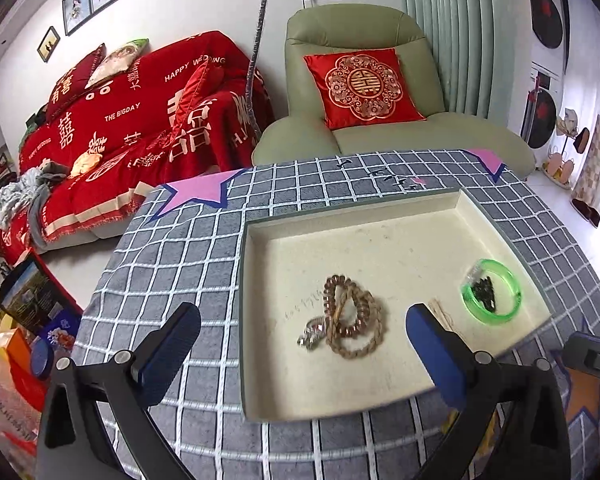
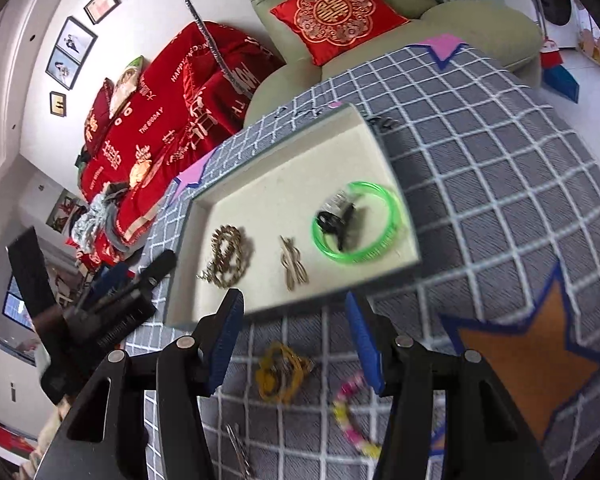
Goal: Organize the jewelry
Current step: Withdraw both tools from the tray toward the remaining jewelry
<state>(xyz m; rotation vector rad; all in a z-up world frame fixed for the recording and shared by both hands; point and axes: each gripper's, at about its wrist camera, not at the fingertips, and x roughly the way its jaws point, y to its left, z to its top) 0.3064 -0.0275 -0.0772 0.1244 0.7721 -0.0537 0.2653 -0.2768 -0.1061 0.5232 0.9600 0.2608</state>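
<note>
A cream jewelry tray [image 1: 340, 236] [image 2: 284, 176] lies on the checked tablecloth. In it are a brown bead-and-rope bracelet tangle [image 1: 352, 320] [image 2: 229, 254], a green bangle [image 1: 491, 297] [image 2: 358, 224] around a black hair clip [image 2: 338, 222], and gold hairpins [image 2: 293, 266]. My left gripper [image 1: 300, 344] is open and empty above the tray's near edge. My right gripper [image 2: 296, 340] is open and empty over a yellow bracelet [image 2: 282, 372] on the cloth. A pink-yellow bead bracelet [image 2: 352, 412] and a thin silver hairpin [image 2: 240, 452] lie nearby.
The grey checked cloth [image 1: 180, 280] has pink stars [image 1: 196, 196] and an orange star [image 2: 532, 360]. A green armchair with a red cushion [image 1: 364, 84] stands behind the table, a red-covered sofa [image 1: 132, 128] at left. The left gripper's body [image 2: 100, 320] shows at left in the right wrist view.
</note>
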